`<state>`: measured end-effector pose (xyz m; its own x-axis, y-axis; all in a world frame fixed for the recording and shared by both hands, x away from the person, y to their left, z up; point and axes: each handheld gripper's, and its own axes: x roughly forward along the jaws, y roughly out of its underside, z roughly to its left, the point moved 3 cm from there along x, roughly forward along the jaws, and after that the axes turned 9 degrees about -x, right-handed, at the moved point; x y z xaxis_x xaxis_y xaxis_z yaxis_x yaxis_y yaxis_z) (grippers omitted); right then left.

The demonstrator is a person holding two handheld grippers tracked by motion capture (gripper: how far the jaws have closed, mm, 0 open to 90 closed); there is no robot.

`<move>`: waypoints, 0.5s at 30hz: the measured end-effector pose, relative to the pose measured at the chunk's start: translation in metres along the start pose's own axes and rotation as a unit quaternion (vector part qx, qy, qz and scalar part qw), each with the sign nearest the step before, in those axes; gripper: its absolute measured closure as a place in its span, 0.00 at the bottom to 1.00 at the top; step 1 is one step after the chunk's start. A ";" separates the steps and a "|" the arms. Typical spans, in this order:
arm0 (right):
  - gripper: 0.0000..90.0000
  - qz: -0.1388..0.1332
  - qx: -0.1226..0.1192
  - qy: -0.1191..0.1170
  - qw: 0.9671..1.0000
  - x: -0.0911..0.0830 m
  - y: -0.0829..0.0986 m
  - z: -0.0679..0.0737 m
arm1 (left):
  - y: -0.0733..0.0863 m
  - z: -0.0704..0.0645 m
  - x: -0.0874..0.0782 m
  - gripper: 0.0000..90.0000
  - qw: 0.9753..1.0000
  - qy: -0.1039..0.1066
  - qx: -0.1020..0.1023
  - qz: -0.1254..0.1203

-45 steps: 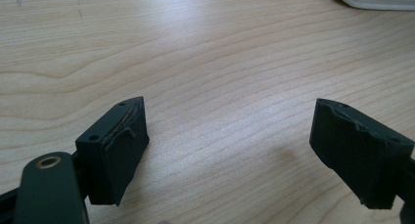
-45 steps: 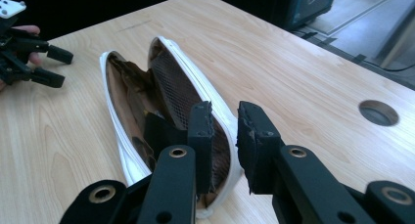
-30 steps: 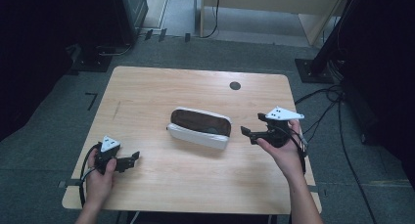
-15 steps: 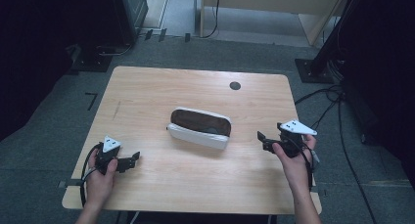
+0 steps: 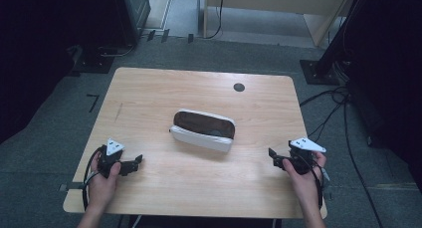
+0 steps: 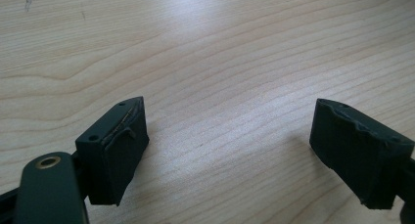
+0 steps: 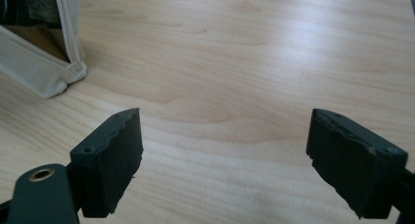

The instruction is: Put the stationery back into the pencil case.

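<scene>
Overhead: a wooden counter (image 5: 149, 93) carrying one white pouch (image 5: 203, 131), which lies near the middle with its zip mouth open and a dark lining showing. A small dark disc (image 5: 239, 87) sits on the counter toward the far edge.

Change over the last second: the right tool (image 5: 275, 158) has drawn back from a raised position just beside the pouch's right end and now sits low near the counter's front right corner, well apart from the pouch. The left tool (image 5: 134, 163) has kept its place near the front left corner, its nose pointing inward across the bare wood.

Right gripper view: the right tool's two black jaws stand wide apart with nothing between them; the corner of the pouch shows at the upper left, beyond the jaws and not touching them.

Left gripper view: the left tool (image 6: 225, 150) likewise has its jaws spread wide over plain wood grain, holding nothing.

Reading: with both tools empty, parted, and pulled to the person's side of the counter, the pouch appears to have been let go and left open. This looks like a pause between steps or the close of the work on the pouch, rather than an approach; any further handling would call for a fresh reach toward the centre.
</scene>
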<state>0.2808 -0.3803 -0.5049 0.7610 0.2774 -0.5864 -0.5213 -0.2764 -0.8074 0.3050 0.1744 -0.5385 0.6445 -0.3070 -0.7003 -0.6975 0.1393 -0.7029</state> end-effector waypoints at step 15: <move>0.15 0.038 0.023 0.004 0.999 -0.011 0.047 -0.007 | 0.000 -0.001 0.000 0.16 1.000 -0.005 0.004 0.002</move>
<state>0.2504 -0.4029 -0.5355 0.7213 0.2489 -0.6464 -0.5956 -0.2536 -0.7622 0.3046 0.1737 -0.5387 0.6452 -0.2977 -0.7036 -0.6969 0.1483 -0.7017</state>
